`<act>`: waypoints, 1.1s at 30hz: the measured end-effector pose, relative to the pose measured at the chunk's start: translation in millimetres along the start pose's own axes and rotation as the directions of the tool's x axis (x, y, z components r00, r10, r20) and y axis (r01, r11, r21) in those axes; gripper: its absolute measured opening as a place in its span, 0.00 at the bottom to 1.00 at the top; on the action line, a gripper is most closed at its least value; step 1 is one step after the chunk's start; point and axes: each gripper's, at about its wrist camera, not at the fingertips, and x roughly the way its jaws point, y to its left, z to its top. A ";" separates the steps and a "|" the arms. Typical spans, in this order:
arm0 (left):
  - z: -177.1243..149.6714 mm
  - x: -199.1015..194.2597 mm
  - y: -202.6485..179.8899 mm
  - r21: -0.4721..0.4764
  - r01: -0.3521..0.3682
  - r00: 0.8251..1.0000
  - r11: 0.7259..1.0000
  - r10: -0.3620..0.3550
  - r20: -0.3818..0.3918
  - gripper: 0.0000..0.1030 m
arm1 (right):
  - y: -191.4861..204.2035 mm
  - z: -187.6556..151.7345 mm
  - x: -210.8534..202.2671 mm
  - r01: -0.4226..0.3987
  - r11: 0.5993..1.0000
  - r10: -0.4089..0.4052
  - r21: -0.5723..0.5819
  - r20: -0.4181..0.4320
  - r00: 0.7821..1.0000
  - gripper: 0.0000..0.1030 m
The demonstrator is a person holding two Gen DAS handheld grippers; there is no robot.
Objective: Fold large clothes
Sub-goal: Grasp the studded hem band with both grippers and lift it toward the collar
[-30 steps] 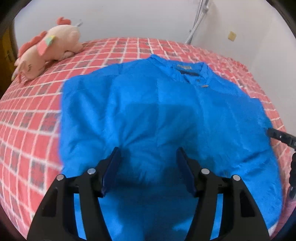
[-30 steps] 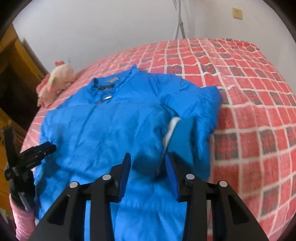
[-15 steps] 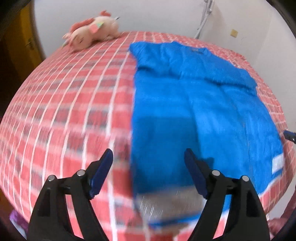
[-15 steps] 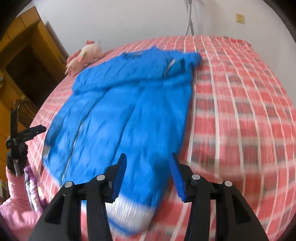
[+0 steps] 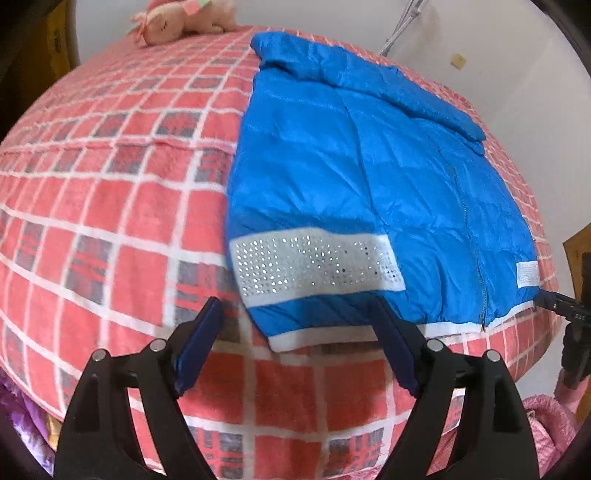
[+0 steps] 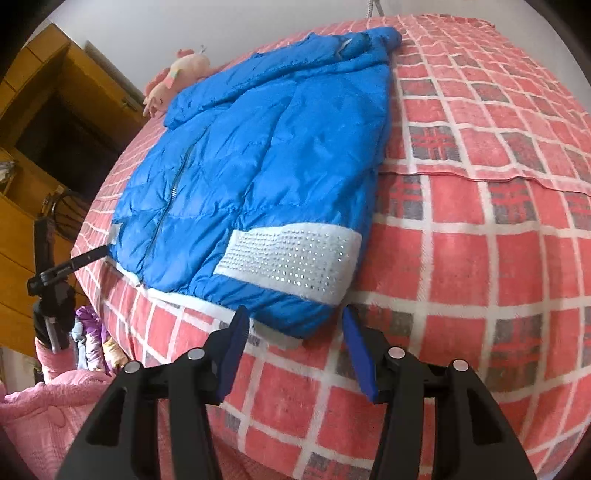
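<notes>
Left wrist view: blue jacket [image 5: 351, 177] flat on the red checked blanket [image 5: 110, 206], zipper side up, sleeves folded in across the front. White sparkly cuff [image 5: 314, 269] near the bottom hem, just ahead of the left gripper [image 5: 295, 332]. Jaws spread wide, nothing between them, tips low by the hem corner. Pink plush toy [image 5: 181, 22] far off at the head of the bed. Tip of the other tool [image 5: 557, 301] poking in at the far right, close to the jacket's other bottom corner. Right wrist view: same jacket [image 6: 258, 166] on the blanket [image 6: 480, 240], sparkly cuff [image 6: 291, 262] right in front of the right gripper [image 6: 291, 325]. Jaws open here too, holding nothing, hem corner just ahead between the blue pads. Plush toy [image 6: 177, 81] behind the collar. Wooden cupboard [image 6: 44, 147] off to the left.
</notes>
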 end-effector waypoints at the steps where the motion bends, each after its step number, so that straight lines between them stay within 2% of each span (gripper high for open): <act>1: -0.1 3.1 0.0 -0.004 0.003 1.000 1.000 -0.003 -0.007 0.79 | -0.1 0.2 3.1 -0.005 1.000 0.005 0.002 -0.007 1.000 0.51; 8: 1.1 9.4 -8.8 0.007 -0.004 1.000 1.000 0.004 -0.009 0.78 | 2.4 3.7 11.8 -0.011 1.000 0.011 0.009 -0.020 1.000 0.50; 9: 1.1 9.6 -10.2 0.010 0.005 1.000 1.000 -0.005 -0.012 0.74 | 4.7 3.7 12.4 -0.011 1.000 0.011 0.006 -0.017 1.000 0.48; 11: 1.1 9.9 -10.5 0.009 0.021 1.000 1.000 -0.021 -0.017 0.70 | 5.6 1.9 11.3 -0.036 0.999 0.036 0.004 -0.013 0.999 0.31; 20: 4.2 14.6 -6.4 -0.014 0.059 0.998 0.998 -0.059 -0.030 0.69 | -4.2 5.3 19.5 -0.082 0.996 0.083 0.038 -0.031 0.996 0.31; 22: 5.1 12.9 -4.3 -0.031 0.056 0.998 0.998 -0.057 -0.019 0.60 | -1.6 4.9 18.6 -0.069 0.997 0.070 0.020 -0.020 0.997 0.28; 23: 5.7 11.7 -3.3 -0.042 0.076 0.997 0.996 -0.077 -0.015 0.45 | -1.0 4.8 17.6 -0.065 0.998 0.065 0.013 -0.015 0.998 0.22; 25: 7.0 9.8 -1.9 -0.058 0.083 0.996 0.995 -0.084 -0.008 0.35 | -0.2 5.8 12.8 -0.063 0.998 0.063 0.003 0.001 0.998 0.16; 27: 8.3 4.9 -3.7 -0.054 0.070 0.997 0.996 -0.070 0.014 0.18 | 1.3 7.8 6.2 -0.075 0.997 0.075 -0.005 0.021 0.997 0.12; 29: 9.7 -1.2 -3.3 -0.057 0.084 0.996 0.995 -0.082 0.030 0.12 | 4.9 9.8 -2.0 -0.082 0.996 0.083 -0.025 0.045 0.996 0.10; 33: 15.4 -15.9 -7.7 -0.039 0.120 0.991 0.992 -0.117 0.069 0.08 | 12.8 16.3 -19.4 -0.095 0.994 0.100 -0.061 0.094 0.990 0.09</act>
